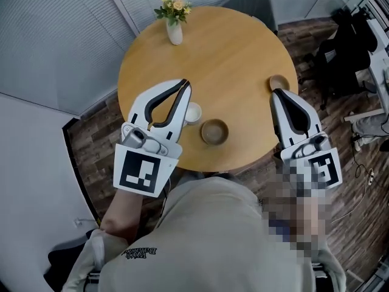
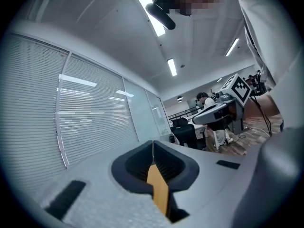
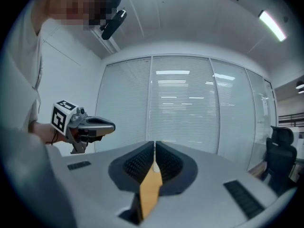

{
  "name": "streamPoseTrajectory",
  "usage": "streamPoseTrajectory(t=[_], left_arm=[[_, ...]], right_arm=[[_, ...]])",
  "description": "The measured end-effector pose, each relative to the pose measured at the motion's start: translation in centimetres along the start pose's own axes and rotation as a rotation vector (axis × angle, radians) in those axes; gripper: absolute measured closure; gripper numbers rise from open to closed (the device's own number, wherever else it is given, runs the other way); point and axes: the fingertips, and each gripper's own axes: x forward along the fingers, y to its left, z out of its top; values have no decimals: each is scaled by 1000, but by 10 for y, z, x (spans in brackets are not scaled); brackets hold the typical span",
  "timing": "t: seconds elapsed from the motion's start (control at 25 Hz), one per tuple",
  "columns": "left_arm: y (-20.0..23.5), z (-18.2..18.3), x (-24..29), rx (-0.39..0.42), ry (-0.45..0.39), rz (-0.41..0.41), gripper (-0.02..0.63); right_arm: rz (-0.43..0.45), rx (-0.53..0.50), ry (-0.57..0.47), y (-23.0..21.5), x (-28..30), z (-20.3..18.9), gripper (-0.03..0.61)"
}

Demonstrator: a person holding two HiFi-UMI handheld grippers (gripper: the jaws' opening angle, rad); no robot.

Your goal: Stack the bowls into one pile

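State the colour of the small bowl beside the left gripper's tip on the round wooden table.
White. The small white bowl shows best in the head view.

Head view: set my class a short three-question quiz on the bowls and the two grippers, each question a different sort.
1. True or false: the small white bowl, the brown wooden bowl beside it and the second brown wooden bowl near the right gripper already form one pile on the round wooden table.
2. What stands at the table's far side? A) a white vase of yellow flowers B) a kettle C) plates.
3. Fill in: the left gripper and the right gripper both have jaws ____, holding nothing.
Key: 1 false; 2 A; 3 shut.
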Motion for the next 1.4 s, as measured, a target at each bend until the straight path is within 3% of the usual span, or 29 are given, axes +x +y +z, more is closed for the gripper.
streamPoseTrajectory(t=[0.32,0.76,1.4], left_arm=[[4,-14,-6,-6,23,20,592],[-2,-23,5,-8,51,-13,592],[-48,-43,84,27,92,-145,592]], right_arm=[[-2,0,-18,3,-3,4,546],[14,-4,18,4,4,-8,546],[-187,-59,246,-97,-3,-76,543]])
